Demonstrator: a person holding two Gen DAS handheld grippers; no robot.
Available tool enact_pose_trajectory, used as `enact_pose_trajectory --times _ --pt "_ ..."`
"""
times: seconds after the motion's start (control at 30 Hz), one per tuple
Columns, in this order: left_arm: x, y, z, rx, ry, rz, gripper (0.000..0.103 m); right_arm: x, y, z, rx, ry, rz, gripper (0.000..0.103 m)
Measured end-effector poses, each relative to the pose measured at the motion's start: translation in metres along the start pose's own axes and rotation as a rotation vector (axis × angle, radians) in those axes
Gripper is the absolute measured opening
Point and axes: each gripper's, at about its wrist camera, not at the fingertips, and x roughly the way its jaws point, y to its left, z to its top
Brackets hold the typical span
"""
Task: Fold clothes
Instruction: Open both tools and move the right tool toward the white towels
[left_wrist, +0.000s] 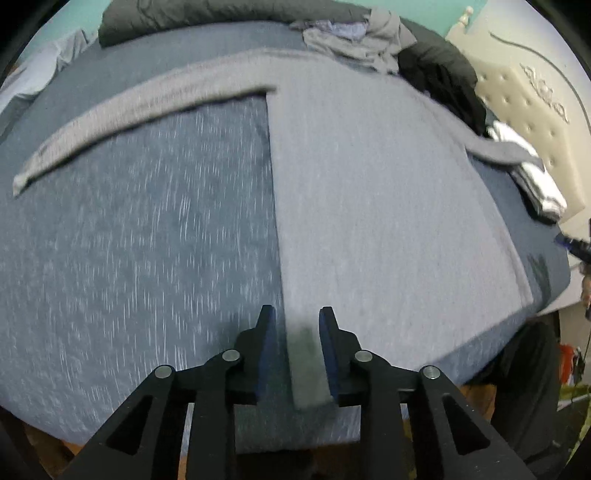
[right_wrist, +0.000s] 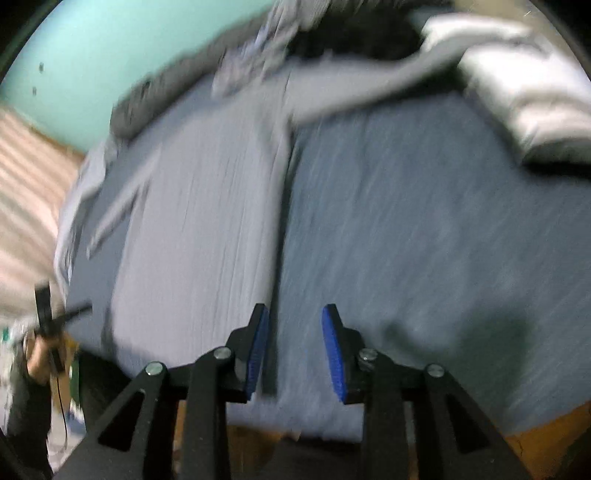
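While both part-open | grey shirt (left_wrist: 369, 206) flat beneath left hand-held gripper (left_wrist: 297, 314) | right hand-held gripper (right_wrist: 295, 314) empty

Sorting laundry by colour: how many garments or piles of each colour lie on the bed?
Grey long-sleeved shirt, spread flat: 1
Grey crumpled pile: 1
Black heap: 1
White folded stack: 1
Total: 4

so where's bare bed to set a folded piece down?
Free: blue sheet left of the grey shirt, below its spread sleeve; also sheet right of the shirt, before the white folded stack. Crowded: far edge, with the grey clothes heap and dark garments.
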Motion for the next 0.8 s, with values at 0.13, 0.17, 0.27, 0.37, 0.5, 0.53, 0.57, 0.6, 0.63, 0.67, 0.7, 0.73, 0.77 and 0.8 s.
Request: enact_pose_trajectory --times 0.13,0.17,0.27,0.37,0.5,0.53,0.57,0.6,0.63,0.67,0.7,0.73,0.77,0.8 --pt "0.011 -0.015 0.025 -0.011 -0.064 0.009 0.037 -0.042 -0.016 0.049 0.064 -0.189 -0.046 0.052" --pt "0.011 -0.016 0.028 -0.008 -0.078 0.011 0.038 -0.051 -0.024 0.062 0.092 -0.226 -0.051 0.052" --pt "0.013 -0.024 0.039 -0.005 -0.111 0.012 0.042 -0.080 -0.061 0.103 0.177 -0.317 -0.076 0.052" --pt "0.021 -0.031 0.048 -0.018 -0.133 0.006 0.060 -0.097 -0.097 0.135 0.252 -0.360 -0.110 0.053" --pt "0.026 -0.037 0.055 -0.051 -0.165 0.002 0.064 -0.101 -0.142 0.163 0.343 -0.390 -0.158 0.060" --pt "0.029 -0.038 0.056 -0.055 -0.169 0.012 0.065 -0.102 -0.153 0.170 0.359 -0.388 -0.166 0.060" --pt "0.031 -0.040 0.057 -0.058 -0.171 0.024 0.065 -0.097 -0.164 0.176 0.386 -0.380 -0.185 0.060" --pt "0.034 -0.042 0.057 -0.058 -0.174 0.035 0.065 -0.093 -0.175 0.183 0.410 -0.376 -0.199 0.060" --pt "0.038 -0.044 0.057 -0.053 -0.175 0.041 0.065 -0.091 -0.187 0.190 0.427 -0.378 -0.203 0.060" --pt "0.041 -0.046 0.056 -0.049 -0.174 0.045 0.065 -0.089 -0.198 0.195 0.449 -0.388 -0.199 0.060" --pt "0.044 -0.047 0.056 -0.047 -0.171 0.048 0.065 -0.085 -0.207 0.200 0.462 -0.394 -0.197 0.060" --pt "0.047 -0.048 0.056 -0.047 -0.166 0.050 0.065 -0.083 -0.214 0.204 0.474 -0.401 -0.199 0.061" --pt "0.050 -0.048 0.056 -0.050 -0.163 0.050 0.065 -0.081 -0.221 0.208 0.485 -0.409 -0.201 0.062" --pt "0.053 -0.048 0.057 -0.057 -0.163 0.052 0.065 -0.078 -0.227 0.210 0.500 -0.407 -0.205 0.063"
